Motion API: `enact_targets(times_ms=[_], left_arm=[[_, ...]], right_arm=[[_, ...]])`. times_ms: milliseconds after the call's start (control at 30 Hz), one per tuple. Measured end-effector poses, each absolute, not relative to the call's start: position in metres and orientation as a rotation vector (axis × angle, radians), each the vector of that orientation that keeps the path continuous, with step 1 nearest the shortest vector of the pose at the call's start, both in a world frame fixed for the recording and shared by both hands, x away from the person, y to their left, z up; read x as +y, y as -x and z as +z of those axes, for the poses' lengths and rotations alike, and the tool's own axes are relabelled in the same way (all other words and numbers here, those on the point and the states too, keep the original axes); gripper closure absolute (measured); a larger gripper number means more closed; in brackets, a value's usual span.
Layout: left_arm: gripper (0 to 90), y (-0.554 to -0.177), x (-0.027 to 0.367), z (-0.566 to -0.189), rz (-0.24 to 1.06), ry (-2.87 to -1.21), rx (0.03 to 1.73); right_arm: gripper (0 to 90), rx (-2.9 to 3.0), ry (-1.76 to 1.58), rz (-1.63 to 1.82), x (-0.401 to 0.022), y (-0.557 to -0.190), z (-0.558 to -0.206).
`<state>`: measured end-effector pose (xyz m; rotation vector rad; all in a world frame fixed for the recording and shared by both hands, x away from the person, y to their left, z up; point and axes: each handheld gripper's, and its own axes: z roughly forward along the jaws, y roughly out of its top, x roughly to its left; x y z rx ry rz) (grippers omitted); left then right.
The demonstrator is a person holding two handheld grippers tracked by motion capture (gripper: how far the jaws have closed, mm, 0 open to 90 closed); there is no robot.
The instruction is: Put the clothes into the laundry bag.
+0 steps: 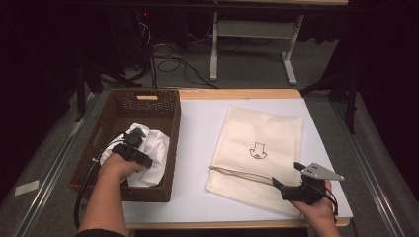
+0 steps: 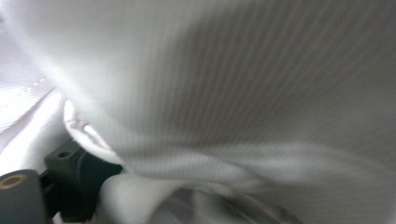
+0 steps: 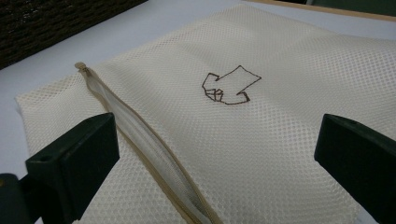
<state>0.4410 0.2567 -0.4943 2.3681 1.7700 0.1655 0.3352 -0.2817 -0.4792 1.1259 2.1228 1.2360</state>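
Dim room, dark around the lit counter [image 1: 197,128]. The white cloth [image 2: 233,93] is blurred and washed out up close; the mesh bag [image 3: 261,140] is sharp, evenly lit.

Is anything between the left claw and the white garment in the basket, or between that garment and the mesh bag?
Nothing visible. The left claw is already down in the white garment inside the wicker basket. Only the basket's right wall and bare table lie between it and the mesh bag, whose zipper is open.
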Motion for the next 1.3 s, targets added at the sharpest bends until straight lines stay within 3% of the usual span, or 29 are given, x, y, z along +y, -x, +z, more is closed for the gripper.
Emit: enact_targets(times_ms=[100,400,467,600,933,1067,1300], left_arm=[[15.0,-0.440,0.257,-0.492,0.204,-2.386,1.767],[27.1,-0.437,0.256,-0.488,0.237,-2.396,1.725],[37.0,-0.436,0.255,-0.487,0.274,-2.408,1.709],[43.9,-0.434,0.255,-0.484,0.279,-2.401,1.685],[54.6,-0.430,0.256,-0.475,0.311,-2.337,1.651],[68.8,-0.427,0.260,-0.467,0.355,-2.251,1.624],[72.3,-0.423,0.263,-0.460,0.404,-2.179,1.600]], right_arm=[[0.5,2.121,-1.123,1.238,-0.282,-0.335,-0.479],[0.6,2.123,-1.131,1.237,-0.282,-0.335,-0.479],[0.6,2.122,-1.123,1.236,-0.282,-0.335,-0.479],[0.9,2.127,-1.127,1.240,-0.282,-0.336,-0.479],[2.4,2.124,-1.147,1.237,-0.284,-0.337,-0.480],[2.5,2.122,-1.140,1.238,-0.284,-0.337,-0.479],[2.8,2.126,-1.147,1.235,-0.284,-0.338,-0.480]])
